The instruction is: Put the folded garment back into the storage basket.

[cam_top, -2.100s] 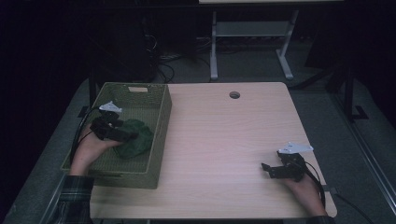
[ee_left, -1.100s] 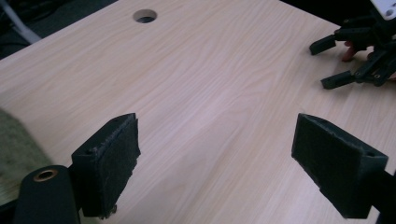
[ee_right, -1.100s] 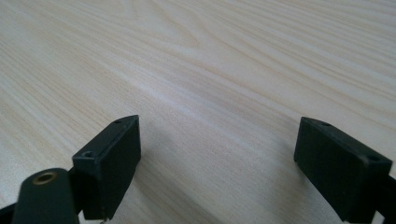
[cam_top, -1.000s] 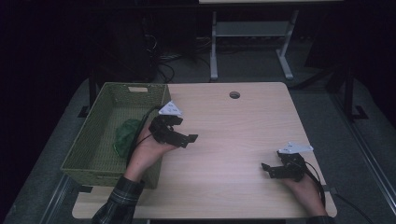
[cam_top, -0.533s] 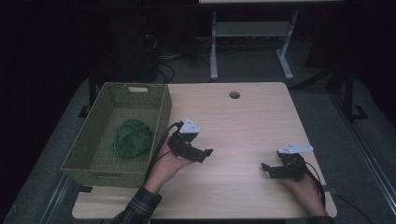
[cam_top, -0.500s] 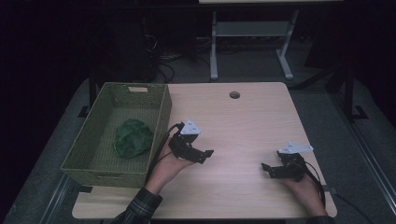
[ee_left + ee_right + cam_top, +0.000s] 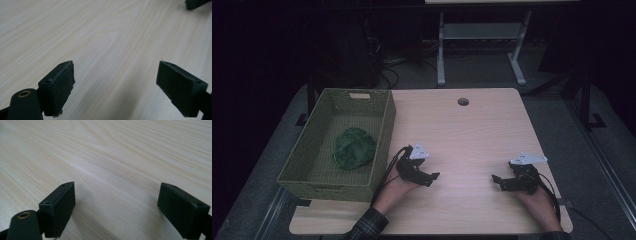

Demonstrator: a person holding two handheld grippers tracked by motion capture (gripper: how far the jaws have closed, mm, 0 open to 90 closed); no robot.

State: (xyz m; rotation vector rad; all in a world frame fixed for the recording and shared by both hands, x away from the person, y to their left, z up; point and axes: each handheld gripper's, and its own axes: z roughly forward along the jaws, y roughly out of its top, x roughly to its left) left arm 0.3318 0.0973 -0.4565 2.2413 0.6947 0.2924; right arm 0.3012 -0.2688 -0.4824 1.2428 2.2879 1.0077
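Observation:
A crumpled green cloth [image 7: 354, 147] lies inside the green woven basket [image 7: 382, 142] at the table's left. My left gripper [image 7: 434, 176] rests low over the bare wood just right of the basket, jaws wide apart with nothing between them [image 7: 116, 85]. My right gripper [image 7: 496, 180] sits near the front right of the table, pointing left, also open and empty [image 7: 116, 206]. In the left gripper view the right gripper's tip [image 7: 197, 3] shows at the top right corner.
The light wooden table [image 7: 472, 135] has a round cable hole [image 7: 463, 101] near its far edge. A white desk frame [image 7: 477, 35] stands on the floor beyond. Dark cables trail from each gripper toward the front edge.
My left gripper left the basket without the green cloth, crossed its right wall and came down onto the table beside it. The right gripper has stayed put.

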